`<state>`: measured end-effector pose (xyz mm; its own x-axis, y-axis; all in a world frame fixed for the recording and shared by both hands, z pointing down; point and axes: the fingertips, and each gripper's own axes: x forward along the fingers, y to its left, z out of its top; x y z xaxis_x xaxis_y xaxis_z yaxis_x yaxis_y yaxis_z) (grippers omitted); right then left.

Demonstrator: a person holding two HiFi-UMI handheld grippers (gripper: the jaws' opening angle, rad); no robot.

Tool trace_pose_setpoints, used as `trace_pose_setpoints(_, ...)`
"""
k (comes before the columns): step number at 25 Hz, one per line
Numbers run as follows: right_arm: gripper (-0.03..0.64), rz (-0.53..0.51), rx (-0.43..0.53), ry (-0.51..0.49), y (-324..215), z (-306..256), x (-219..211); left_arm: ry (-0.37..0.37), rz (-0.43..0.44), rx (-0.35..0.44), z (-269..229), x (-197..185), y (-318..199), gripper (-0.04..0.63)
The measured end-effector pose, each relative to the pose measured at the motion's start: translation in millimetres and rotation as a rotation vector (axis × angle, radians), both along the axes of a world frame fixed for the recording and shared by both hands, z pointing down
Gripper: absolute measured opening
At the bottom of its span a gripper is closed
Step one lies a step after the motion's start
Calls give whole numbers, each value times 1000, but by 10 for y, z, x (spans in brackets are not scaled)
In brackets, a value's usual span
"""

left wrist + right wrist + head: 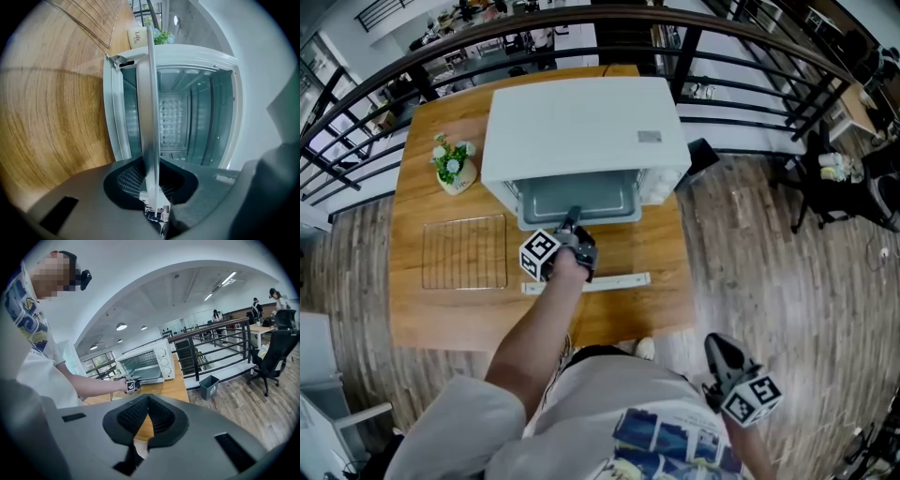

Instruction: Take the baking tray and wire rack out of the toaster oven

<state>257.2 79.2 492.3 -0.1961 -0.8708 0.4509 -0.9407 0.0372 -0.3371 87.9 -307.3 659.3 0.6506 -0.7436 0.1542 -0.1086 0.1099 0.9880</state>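
The white toaster oven (581, 122) stands open on the wooden table (656, 281). The grey baking tray (577, 195) sticks partway out of its mouth. My left gripper (573, 218) is shut on the tray's front rim. In the left gripper view the tray (150, 108) runs edge-on between the pads of my left gripper (152, 182), with the oven cavity (187, 117) behind it. The wire rack (464, 251) lies flat on the table left of the oven. My right gripper (713, 343) hangs low at the right, off the table; in its own view the right gripper (147, 404) is shut on nothing.
The oven's door is folded down, its white handle (586, 281) just behind my left hand. A small potted plant (453, 164) stands beside the oven's left side. Dark railings (741, 94) run behind the table. A grey bin (209, 386) and office chair (274, 352) stand on the floor.
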Motion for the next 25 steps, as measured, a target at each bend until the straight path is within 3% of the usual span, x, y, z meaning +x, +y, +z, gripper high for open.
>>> trace_pose_setpoints(25, 2, -91, 16, -7, 84, -52, -3, 26, -20, -30, -44, -165, 572, 58)
